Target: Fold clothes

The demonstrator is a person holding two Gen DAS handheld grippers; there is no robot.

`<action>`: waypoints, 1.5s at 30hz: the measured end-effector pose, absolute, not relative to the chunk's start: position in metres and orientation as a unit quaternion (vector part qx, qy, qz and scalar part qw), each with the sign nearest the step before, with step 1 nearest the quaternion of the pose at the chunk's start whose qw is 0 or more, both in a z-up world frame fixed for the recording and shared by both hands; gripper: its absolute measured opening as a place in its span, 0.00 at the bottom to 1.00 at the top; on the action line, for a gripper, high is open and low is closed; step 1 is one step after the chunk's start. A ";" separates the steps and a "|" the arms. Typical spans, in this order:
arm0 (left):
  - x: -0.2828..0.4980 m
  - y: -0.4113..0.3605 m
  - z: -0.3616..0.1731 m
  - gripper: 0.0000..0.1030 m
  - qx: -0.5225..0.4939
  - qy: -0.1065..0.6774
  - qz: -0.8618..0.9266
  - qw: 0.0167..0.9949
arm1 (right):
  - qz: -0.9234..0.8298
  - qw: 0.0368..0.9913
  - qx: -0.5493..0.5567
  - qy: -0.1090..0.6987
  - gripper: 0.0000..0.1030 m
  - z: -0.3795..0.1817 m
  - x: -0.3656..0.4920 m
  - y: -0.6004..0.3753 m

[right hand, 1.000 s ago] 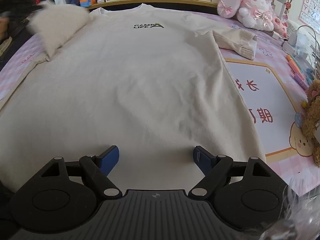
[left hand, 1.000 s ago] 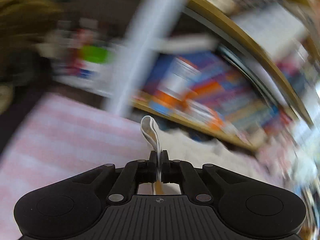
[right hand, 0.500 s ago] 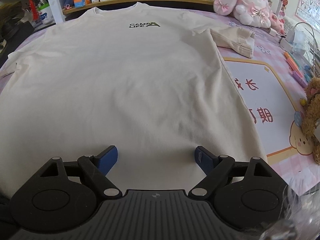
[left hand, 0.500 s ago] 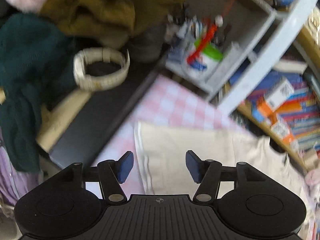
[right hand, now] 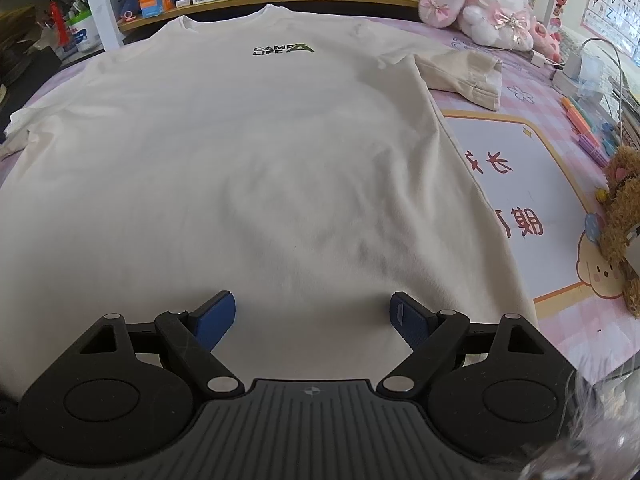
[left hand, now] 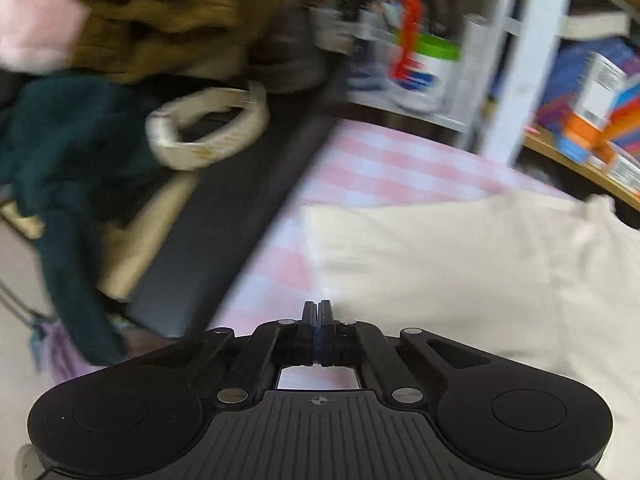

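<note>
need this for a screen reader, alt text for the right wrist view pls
A cream t-shirt lies spread flat, front up, on a pink checked table cover, with the open right hand-held gripper above its hem. Its right sleeve is crumpled.

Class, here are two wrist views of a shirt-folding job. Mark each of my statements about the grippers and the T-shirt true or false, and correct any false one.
1. The right gripper is open above the cream T-shirt. True.
2. The left gripper has its jaws wide apart. False: they are closed together, near the sleeve.
3. The T-shirt is folded in half. False: it lies spread flat with its printed logo showing.
4. A pink and white plush toy sits beyond the shirt. True.
5. The shirt rests on a bare wooden table. False: a pink checked cloth lies beneath it.
</note>
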State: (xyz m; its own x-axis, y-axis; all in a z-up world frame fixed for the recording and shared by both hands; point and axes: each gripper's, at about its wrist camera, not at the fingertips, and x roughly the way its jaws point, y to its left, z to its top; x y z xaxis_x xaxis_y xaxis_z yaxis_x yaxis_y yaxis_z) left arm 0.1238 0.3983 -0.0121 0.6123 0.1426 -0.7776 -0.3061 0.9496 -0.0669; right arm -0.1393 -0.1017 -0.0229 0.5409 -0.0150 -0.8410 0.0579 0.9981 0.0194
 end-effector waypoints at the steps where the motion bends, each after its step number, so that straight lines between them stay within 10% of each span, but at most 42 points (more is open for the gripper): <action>1: 0.121 0.405 -0.014 0.00 -0.105 0.424 0.132 0.890 | -0.021 0.877 0.023 0.479 0.82 -0.023 -0.140 -0.102; 13: 0.079 0.340 0.031 0.06 -0.132 0.352 -0.090 0.922 | -0.058 0.887 0.022 0.458 0.75 -0.009 -0.140 -0.117; 24: 0.081 0.238 -0.003 0.06 -0.023 0.422 -0.207 0.882 | -0.147 0.855 0.096 0.489 0.38 -0.009 -0.177 -0.194; 27: 0.086 0.239 -0.008 0.07 -0.029 0.429 -0.205 0.879 | -0.142 0.848 0.125 0.495 0.09 -0.011 -0.185 -0.197; 34: 0.085 0.245 -0.009 0.09 -0.034 0.428 -0.206 0.880 | -0.144 0.833 0.132 0.517 0.10 -0.008 -0.186 -0.190; 39: 0.077 0.248 -0.006 0.30 -0.039 0.420 -0.199 0.884 | -0.149 0.842 0.116 0.505 0.37 0.009 -0.177 -0.191; 45: 0.055 0.248 0.007 0.37 -0.046 0.390 -0.203 0.897 | -0.146 0.858 0.118 0.478 0.43 0.023 -0.154 -0.199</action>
